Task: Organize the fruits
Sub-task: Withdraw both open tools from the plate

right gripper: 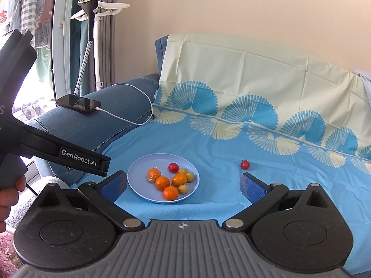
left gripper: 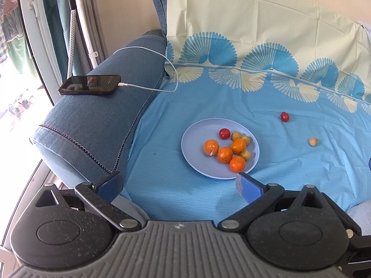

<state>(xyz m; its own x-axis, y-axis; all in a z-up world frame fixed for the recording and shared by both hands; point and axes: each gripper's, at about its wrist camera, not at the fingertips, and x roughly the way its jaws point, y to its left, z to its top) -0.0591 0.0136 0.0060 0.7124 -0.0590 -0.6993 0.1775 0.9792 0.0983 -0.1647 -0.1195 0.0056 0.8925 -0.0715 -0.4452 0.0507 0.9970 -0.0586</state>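
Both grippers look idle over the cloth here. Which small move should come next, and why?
Probably the right gripper, open and empty, should reach forward-right toward the loose cherry tomato. That tomato and a small yellow fruit lie on the blue cloth outside the plate, which already holds the other fruit. The left gripper is open too, but sits farther from both strays.

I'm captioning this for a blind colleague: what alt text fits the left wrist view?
An open left gripper hovers before a blue plate of oranges and small fruits on a blue sheet; a tomato and a small yellow fruit lie loose beyond.
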